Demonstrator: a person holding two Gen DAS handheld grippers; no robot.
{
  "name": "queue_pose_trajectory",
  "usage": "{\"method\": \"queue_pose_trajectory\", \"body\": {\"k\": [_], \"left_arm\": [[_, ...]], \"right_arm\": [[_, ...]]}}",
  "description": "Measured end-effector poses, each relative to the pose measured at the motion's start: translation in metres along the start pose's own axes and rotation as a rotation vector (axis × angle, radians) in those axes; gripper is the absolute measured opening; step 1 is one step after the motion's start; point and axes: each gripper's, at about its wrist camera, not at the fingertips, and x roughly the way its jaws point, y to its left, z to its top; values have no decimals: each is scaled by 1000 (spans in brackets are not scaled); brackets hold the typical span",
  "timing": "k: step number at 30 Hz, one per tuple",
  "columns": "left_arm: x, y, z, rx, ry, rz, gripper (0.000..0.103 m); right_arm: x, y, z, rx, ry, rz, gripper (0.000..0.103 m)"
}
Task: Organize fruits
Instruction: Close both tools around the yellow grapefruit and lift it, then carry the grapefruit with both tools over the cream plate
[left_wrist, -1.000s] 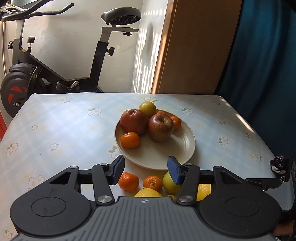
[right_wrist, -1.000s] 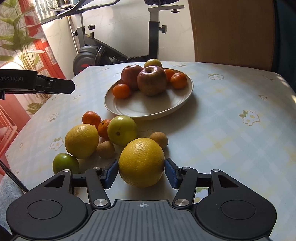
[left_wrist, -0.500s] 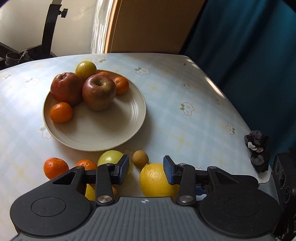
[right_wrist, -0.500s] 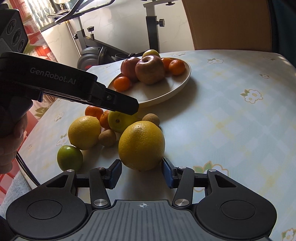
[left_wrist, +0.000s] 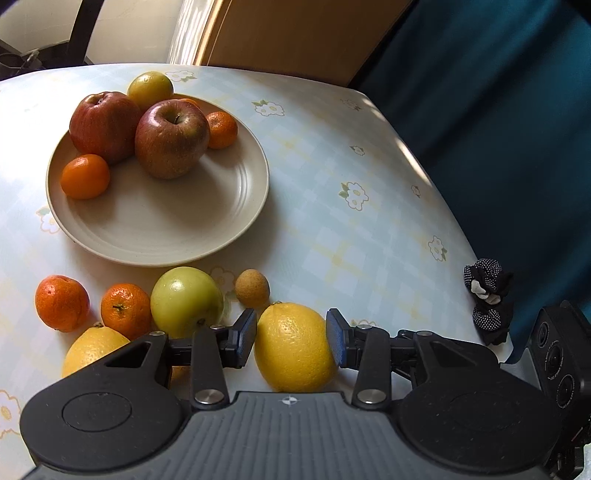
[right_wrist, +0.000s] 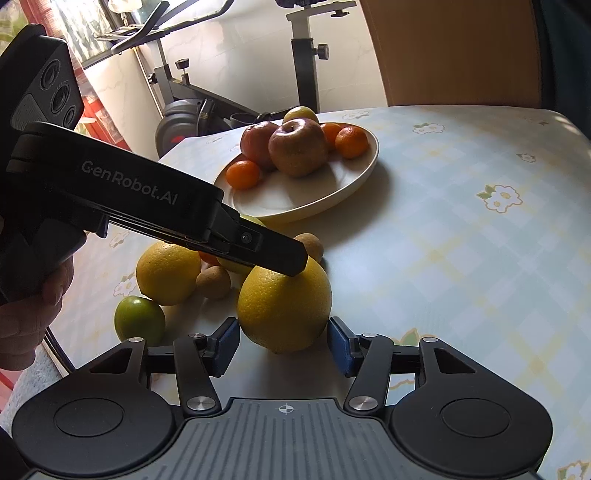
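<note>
Two tools around one yellow citrus (right_wrist: 284, 302): "GenRobot.AI"-marked left tool (left_wrist: 290, 338) seemingly clamping it, right tool (right_wrist: 282, 345) jaws opening.

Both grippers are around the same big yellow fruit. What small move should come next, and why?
Probably pull the right gripper back: its jaws are opening around the yellow fruit, while the left gripper straddles that fruit and could carry it to the plate, which has free space.

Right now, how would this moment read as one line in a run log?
left gripper: closed on yellow citrus | right gripper: jaws opening around it | citrus: on table | plate: apples, mandarins
</note>
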Motion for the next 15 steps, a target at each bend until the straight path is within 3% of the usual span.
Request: {"method": "queue_pose_trajectory", "body": {"k": [15], "left_arm": [[-10,-10,-6,22,-79,18,43]], "right_arm": [[-8,3,3,-6,-52,-3,49]]}}
